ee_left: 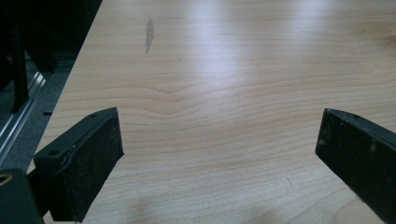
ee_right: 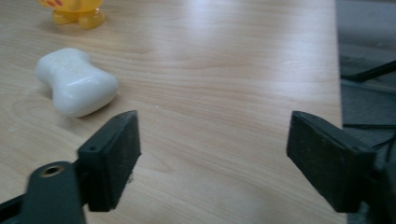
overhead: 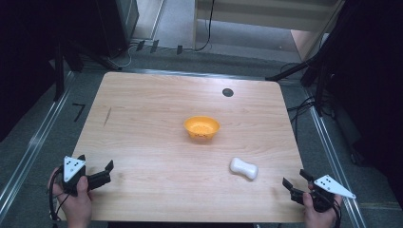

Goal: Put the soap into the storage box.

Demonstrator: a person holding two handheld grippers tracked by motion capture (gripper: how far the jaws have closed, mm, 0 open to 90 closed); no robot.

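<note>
1. So, both my left gripper [overhead: 105,170] and right gripper [overhead: 293,183] sit wide open, holding nothing.
2. White soap-like lump [overhead: 244,168] lies near my right jaws; probably slippery, could squirt out.
3. Orange bowl [overhead: 201,128] mid-worktop [overhead: 157,114] looks light, easy to knock.

Bowl [overhead: 202,128] sits mid-table [overhead: 142,114] — soap bar [overhead: 244,168] nearer, to its right.
</note>
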